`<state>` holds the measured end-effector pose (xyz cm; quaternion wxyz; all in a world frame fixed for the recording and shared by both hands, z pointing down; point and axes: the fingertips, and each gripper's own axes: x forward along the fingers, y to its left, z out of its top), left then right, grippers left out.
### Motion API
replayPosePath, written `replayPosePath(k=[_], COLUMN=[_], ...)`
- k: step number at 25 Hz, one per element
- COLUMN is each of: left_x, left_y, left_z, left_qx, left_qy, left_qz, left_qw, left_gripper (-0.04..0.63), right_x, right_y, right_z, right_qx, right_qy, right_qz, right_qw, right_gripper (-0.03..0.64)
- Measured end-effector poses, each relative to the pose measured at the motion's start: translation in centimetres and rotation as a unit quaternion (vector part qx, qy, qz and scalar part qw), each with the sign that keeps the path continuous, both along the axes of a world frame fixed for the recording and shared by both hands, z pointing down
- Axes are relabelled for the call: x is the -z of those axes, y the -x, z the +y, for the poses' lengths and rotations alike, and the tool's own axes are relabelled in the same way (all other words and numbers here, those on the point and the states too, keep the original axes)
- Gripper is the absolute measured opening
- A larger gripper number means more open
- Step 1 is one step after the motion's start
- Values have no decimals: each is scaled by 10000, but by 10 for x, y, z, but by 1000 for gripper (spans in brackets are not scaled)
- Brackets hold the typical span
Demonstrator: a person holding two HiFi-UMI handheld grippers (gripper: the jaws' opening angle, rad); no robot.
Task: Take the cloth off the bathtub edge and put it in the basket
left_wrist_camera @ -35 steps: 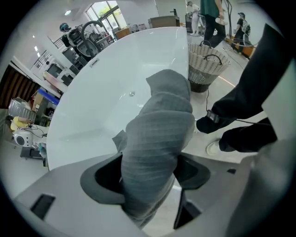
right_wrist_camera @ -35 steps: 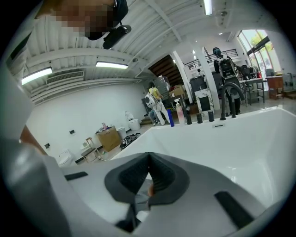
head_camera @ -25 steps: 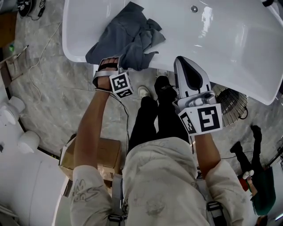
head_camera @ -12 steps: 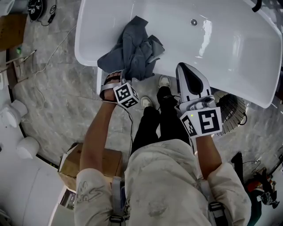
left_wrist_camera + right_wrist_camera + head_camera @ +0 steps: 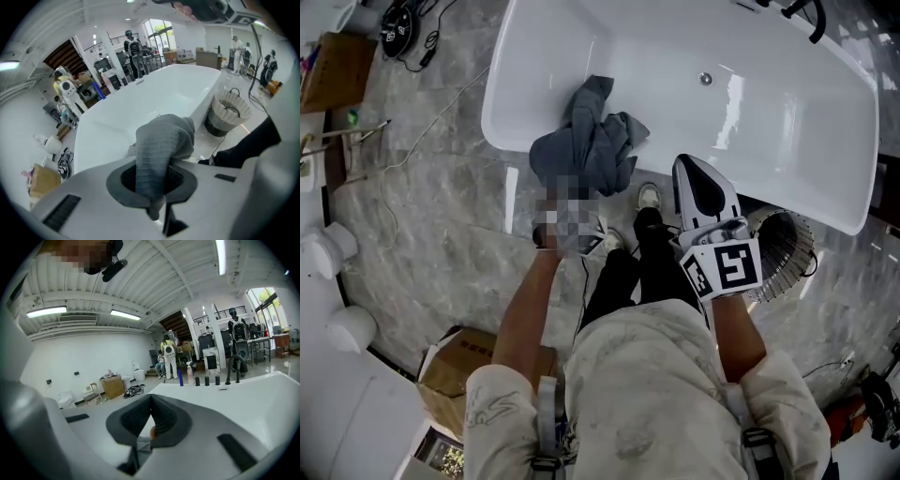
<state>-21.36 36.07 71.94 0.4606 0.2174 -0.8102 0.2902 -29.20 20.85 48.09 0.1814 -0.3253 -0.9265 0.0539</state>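
Left gripper [image 5: 157, 174] has just been squeezing shut and now it's clamped on the grey cloth [image 5: 586, 150], a ribbed fold pinched right between its dark pads [image 5: 180, 180], a small tail poking out on the near side. The rest of the cloth is bunched over the near rim at the left end of the white bathtub [image 5: 769, 122], part of it lying inside the tub, part trailing down toward that gripper, which in the head view sits under a mosaic patch. Over on the right, the right gripper [image 5: 686, 167] is held near the tub's near edge with its jaws together and nothing between them, marker cube facing up. The round wire basket [image 5: 786, 246] stands on the marble floor [image 5: 441, 206] just right of that gripper, tucked against the near side of the tub, well apart from the cloth. A cardboard box [image 5: 455, 361] sits on the floor at near left
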Motion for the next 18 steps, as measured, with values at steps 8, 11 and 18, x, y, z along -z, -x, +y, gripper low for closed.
replayPosePath(k=[8, 11, 18], left_x=[68, 102, 179], left_y=[-27, -32, -43], left_z=[-2, -1, 4], left_qx=[1121, 1341, 1656], left_qy=[-1010, -1265, -1834], left_qz=[-708, -1097, -1884], left_qw=[9860, 9767, 9505], left_gripper=[37, 37, 37], right_x=[38, 52, 90], right_y=[-43, -57, -81], right_z=[8, 10, 5], right_qx=[12, -16, -278], right_qy=[-132, -200, -231], right_qz=[-306, -397, -765], right_qw=[9994, 9990, 9964], right_gripper=[-12, -12, -12])
